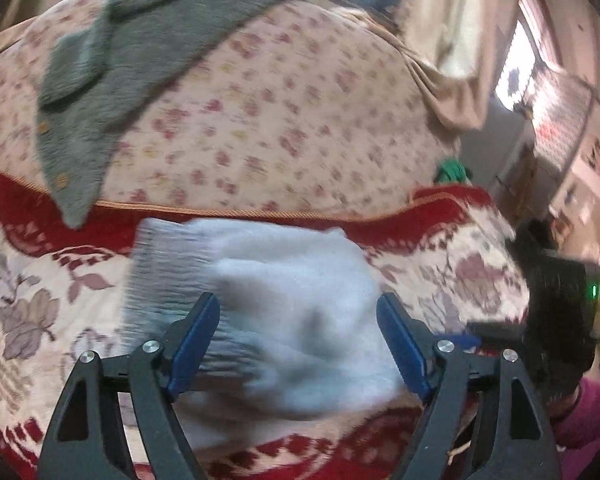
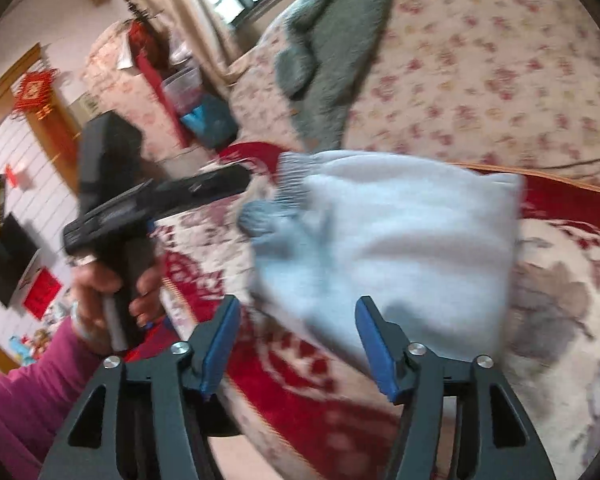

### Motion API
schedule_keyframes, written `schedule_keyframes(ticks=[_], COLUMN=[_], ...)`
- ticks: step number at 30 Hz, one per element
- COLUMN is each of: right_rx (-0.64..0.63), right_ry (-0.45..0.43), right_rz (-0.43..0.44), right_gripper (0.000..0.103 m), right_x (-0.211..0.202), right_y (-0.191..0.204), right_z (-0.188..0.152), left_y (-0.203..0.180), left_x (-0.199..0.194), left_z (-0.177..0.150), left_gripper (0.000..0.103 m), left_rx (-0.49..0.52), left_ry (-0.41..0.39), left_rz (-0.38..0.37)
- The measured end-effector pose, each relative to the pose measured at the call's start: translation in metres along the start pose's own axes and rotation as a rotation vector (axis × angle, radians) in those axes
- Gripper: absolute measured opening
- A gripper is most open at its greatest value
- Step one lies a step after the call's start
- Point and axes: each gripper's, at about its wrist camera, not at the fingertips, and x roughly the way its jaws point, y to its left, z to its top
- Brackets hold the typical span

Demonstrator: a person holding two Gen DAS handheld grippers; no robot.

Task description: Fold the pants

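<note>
The white fleecy pants (image 1: 284, 304) lie folded into a compact bundle on the red and cream floral blanket (image 1: 40, 300), ribbed grey waistband at the left. My left gripper (image 1: 298, 312) is open, hovering just above the bundle's near part, holding nothing. In the right wrist view the pants (image 2: 400, 240) lie ahead and to the right. My right gripper (image 2: 296, 320) is open and empty, just short of the bundle's near left edge. The left gripper's body (image 2: 112, 200) shows at the left, held by a hand. Both views are motion-blurred.
A grey fuzzy garment (image 1: 132, 64) lies on the pink floral bedspread (image 1: 280, 120) behind the pants. The bed's right edge drops to the room with a green object (image 1: 452, 170). The right gripper's body (image 1: 556, 304) is at the right. A cluttered chair (image 2: 172, 92) stands left.
</note>
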Motion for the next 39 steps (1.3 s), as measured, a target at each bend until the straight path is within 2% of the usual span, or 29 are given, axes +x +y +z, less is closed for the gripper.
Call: schedule_keyframes(ticks=[4, 7, 11, 15, 18, 20, 23, 30, 35, 39], right_rx=[0.043, 0.038, -0.003, -0.111, -0.163, -0.135, -0.094, -0.045, -0.032, -0.014], right_ry=[-0.011, 0.002, 0.028, 0.048, 0.061, 0.065, 0.050, -0.009, -0.003, 0.000], right_rz=[-0.034, -0.101, -0.168, -0.222, -0.259, -0.230, -0.212, -0.290, -0.327, -0.308], right_gripper=[0.069, 0.069, 0.070, 0.082, 0.082, 0.082, 0.082, 0.085, 0.086, 0.086], right_x=[-0.002, 0.008, 0.023, 0.033, 0.036, 0.031, 0.022, 0.010, 0.019, 0.021], right_y=[-0.014, -0.015, -0.009, 0.008, 0.015, 0.011, 0.007, 0.000, -0.001, -0.004], right_z=[-0.002, -0.003, -0.010, -0.021, -0.022, -0.016, -0.007, 0.025, 0.036, 0.035], left_y=[-0.014, -0.010, 0.003, 0.012, 0.012, 0.010, 0.005, -0.008, -0.011, -0.008], left_x=[0.022, 0.028, 0.023, 0.018, 0.016, 0.013, 0.007, -0.004, -0.008, -0.008], left_z=[-0.014, -0.026, -0.045, -0.057, -0.058, -0.056, -0.052, -0.038, -0.031, -0.032], left_gripper=[0.080, 0.080, 0.080, 0.080, 0.080, 0.080, 0.080, 0.083, 0.086, 0.086], left_rx=[0.045, 0.051, 0.022, -0.011, -0.041, -0.063, -0.101, -0.124, -0.133, -0.127], left_ry=[0.055, 0.075, 0.085, 0.066, 0.041, 0.022, -0.018, -0.084, -0.105, -0.102], left_rz=[0.061, 0.119, 0.128, 0.101, 0.099, 0.104, 0.147, 0.311, 0.374, 0.408])
